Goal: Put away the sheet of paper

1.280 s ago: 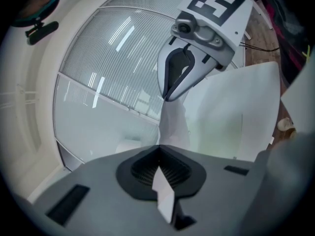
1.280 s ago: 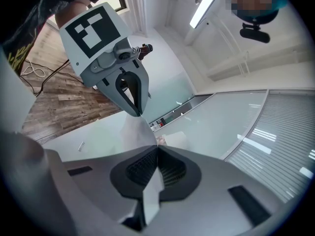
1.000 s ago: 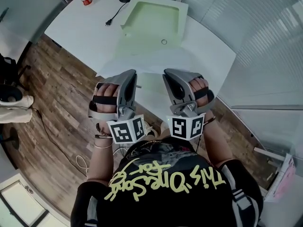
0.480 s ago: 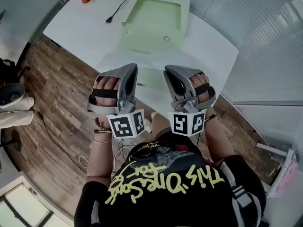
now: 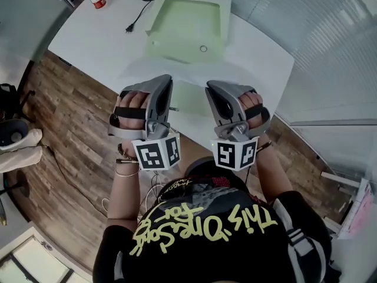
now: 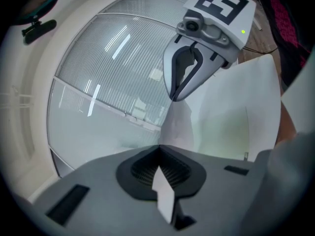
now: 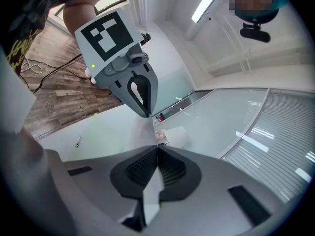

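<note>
Head view: taken from above the person's head and aimed steeply down. The grey left gripper [image 5: 166, 80] and grey right gripper [image 5: 209, 87] are seen near, with the curved white table [image 5: 94, 34] beyond them.
Left gripper view: taken from on the left gripper, along its own jaws at close range. It is faced toward the right gripper and a ribbed glass partition [image 6: 113, 73].
Right gripper view: taken from on the right gripper, along its own jaws. It is faced toward the left gripper, with brown wooden floor [image 7: 54, 97] behind.
Shared: the thin white sheet of paper [image 5: 189, 102] is seen in all three views. The opposite gripper is shown in each gripper view.
</note>
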Demonstrator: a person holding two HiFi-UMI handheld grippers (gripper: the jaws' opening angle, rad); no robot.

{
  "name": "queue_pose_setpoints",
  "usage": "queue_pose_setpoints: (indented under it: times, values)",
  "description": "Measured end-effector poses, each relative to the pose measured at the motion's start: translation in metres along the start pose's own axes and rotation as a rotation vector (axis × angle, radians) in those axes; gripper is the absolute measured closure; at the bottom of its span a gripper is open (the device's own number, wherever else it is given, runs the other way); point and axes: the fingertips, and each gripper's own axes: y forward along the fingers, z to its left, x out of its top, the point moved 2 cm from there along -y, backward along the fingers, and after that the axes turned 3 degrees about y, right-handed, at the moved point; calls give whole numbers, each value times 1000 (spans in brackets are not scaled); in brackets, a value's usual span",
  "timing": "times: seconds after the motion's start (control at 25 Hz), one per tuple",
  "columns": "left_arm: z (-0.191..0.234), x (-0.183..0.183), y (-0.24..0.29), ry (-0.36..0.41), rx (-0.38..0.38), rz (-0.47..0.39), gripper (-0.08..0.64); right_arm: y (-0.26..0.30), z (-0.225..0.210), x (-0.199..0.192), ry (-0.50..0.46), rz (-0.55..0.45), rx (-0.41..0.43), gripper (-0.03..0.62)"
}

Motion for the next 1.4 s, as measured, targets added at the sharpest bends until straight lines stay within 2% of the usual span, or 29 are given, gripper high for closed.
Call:
queue_pose_setpoints:
  times: [0.28, 0.4, 0.56, 1.2, 1.4]
  values:
    - [-4, -5, 18, 4, -31, -28, 553, 15, -1, -13, 11, 56, 2, 585]
    - [0, -8, 24, -21, -29, -41, 554, 21, 2, -15, 11, 82, 15, 584]
    - [5, -12, 34, -11, -26, -62, 554, 29, 1, -17, 32, 107, 8, 585]
    - [-6, -29, 64, -2, -129, -137, 552, 60, -4, -32, 36, 182, 2, 584]
    - [-8, -38, 73, -28, -165, -172, 552, 73, -3, -36, 36, 193, 11, 584]
